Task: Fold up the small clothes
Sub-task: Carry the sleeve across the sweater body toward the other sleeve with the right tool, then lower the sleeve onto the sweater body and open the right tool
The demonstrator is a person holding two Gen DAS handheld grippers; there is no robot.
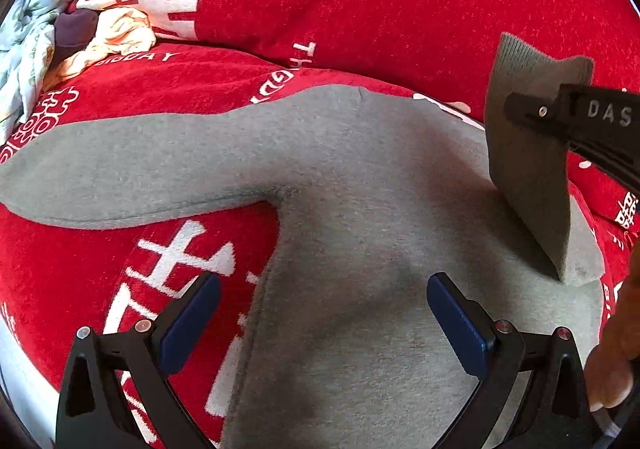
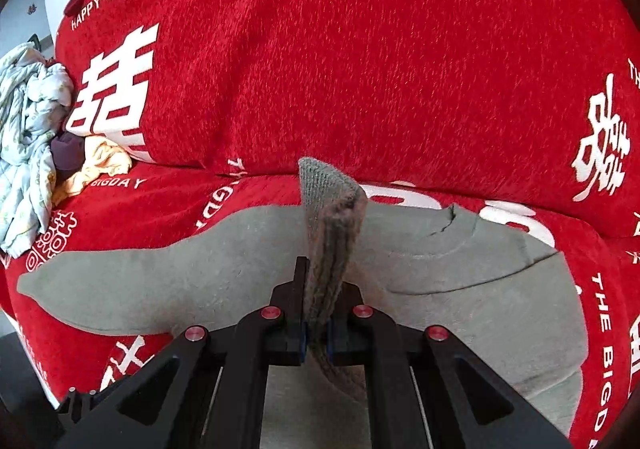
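the small grey knit sweater point(image 1: 360, 209) lies flat on the red sofa cover point(image 1: 360, 9). the right claw point(image 2: 316, 341) is clenched on its lifted sleeve cuff point(image 2: 328, 209); the left claw point(image 1: 324, 313) hangs spread wide above the sweater's body, grasping nothing.

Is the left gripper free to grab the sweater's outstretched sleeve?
Probably yes: the left gripper is open and empty above the grey sweater, and the sleeve lies flat, uncovered.

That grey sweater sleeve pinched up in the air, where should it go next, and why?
Probably across and down onto the sweater's body. The right gripper is shut on the sleeve cuff, lifted above the grey sweater, whose other sleeve lies spread on the red cover. The left gripper hovers open.
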